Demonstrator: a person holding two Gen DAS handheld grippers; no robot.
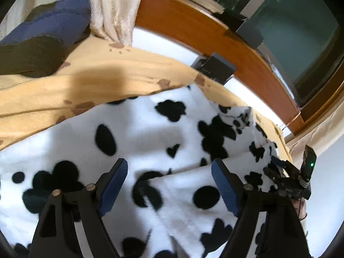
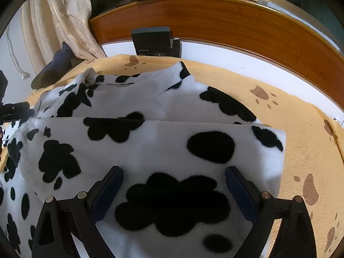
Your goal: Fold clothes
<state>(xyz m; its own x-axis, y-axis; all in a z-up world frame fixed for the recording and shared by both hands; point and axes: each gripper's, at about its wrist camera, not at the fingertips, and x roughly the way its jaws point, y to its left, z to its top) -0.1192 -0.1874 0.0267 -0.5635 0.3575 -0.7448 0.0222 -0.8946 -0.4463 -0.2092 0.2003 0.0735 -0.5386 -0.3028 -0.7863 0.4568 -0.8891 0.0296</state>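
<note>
Fleece garment [image 1: 150, 133], white with black patches, lies on a yellow blanket [image 1: 64, 86] in the left wrist view, under the left gripper [image 1: 169, 169], jaws wide. Right wrist view: right gripper [image 2: 174, 174] hovers jaws wide over its folded layer.

The left tongs [image 1: 168, 169], black with blue ribbed pads, hang wide apart over a fluffy white garment with black cow patches [image 1: 133, 133], folded over at the right. It lies on a tan blanket with brown paw prints [image 1: 64, 90]. Far left sits a blue and dark clothing pile [image 1: 45, 36]; the other black tongs [image 1: 286, 176] show at right.
</note>
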